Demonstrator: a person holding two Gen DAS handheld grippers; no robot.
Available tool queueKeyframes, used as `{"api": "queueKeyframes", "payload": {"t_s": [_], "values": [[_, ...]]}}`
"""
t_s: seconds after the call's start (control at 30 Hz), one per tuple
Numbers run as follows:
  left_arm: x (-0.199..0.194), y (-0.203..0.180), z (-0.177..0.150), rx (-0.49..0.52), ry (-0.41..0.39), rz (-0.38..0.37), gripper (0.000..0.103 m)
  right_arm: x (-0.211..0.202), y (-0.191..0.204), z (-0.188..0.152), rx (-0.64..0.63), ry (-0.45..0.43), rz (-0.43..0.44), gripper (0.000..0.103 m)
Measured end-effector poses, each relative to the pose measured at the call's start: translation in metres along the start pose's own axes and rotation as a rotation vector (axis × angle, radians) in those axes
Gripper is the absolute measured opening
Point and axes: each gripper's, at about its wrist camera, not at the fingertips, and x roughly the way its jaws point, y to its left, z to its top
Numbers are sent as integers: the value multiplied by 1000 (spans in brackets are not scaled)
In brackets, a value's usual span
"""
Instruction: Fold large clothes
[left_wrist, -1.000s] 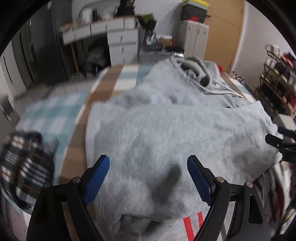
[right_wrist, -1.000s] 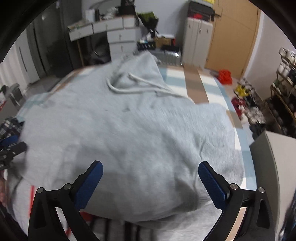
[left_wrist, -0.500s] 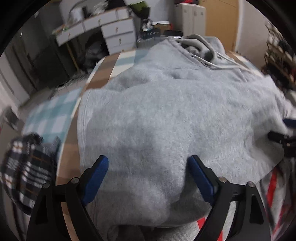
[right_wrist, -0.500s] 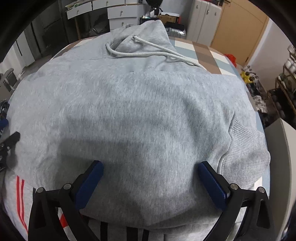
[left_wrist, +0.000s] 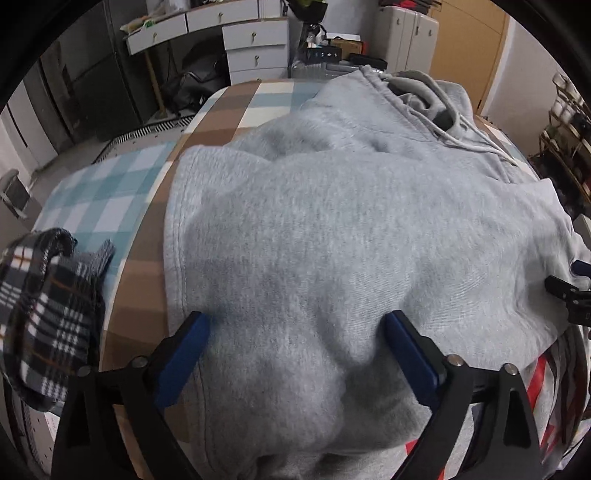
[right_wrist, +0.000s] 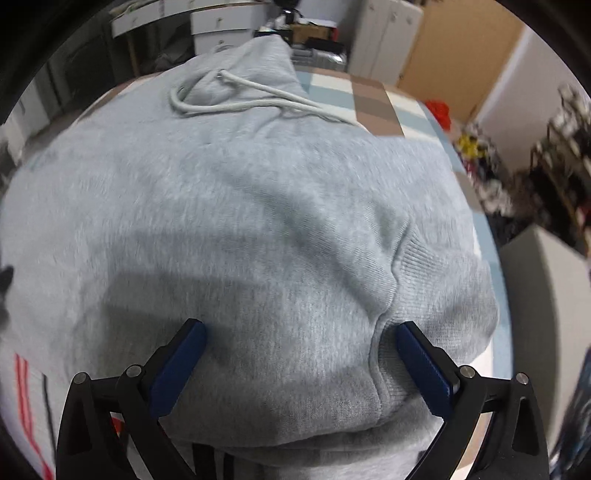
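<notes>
Across the near edge of the checked bedcover (left_wrist: 110, 192) lies the folded grey fleece hoodie (left_wrist: 332, 229). Left gripper (left_wrist: 295, 325) is opening over it; right gripper (right_wrist: 301, 332) stands spread, seemingly released. Next: smooth or fold again.

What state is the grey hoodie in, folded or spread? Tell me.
Partly folded. The grey hoodie has its ribbed hem doubled over the body on the checked cover, hood and drawstring still unfolded.

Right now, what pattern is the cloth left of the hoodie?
Dark plaid shirt, black, white and grey; left wrist view.
</notes>
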Motion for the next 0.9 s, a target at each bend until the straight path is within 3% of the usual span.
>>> {"api": "queueKeyframes", "payload": {"t_s": [0.1, 0.3, 0.47, 0.53, 0.6, 0.67, 0.73, 0.9], "values": [[-4, 1, 1, -11, -9, -16, 96, -7, -8, 1, 42, -2, 26, 103], [-41, 4, -4, -13, -125, -48, 96, -54, -10, -15, 85, -94, 131, 103], [-48, 4, -8, 0, -111, -95, 96, -70, -8, -42, 123, -71, 234, 103], [-55, 5, -4, -13, -112, -79, 96, -76, -9, -51, 138, -61, 277, 103], [-71, 11, 3, -61, -125, -139, 96, -90, -12, -53, 142, -91, 311, 103], [-82, 20, 14, -121, -130, -213, 96, -108, -18, -48, 151, -131, 338, 103], [-88, 23, 30, -155, -118, -240, 96, -130, -27, -32, 172, -176, 364, 103], [-89, 11, 87, -134, -116, -215, 96, -164, -32, 38, 118, -256, 332, 103]]}}
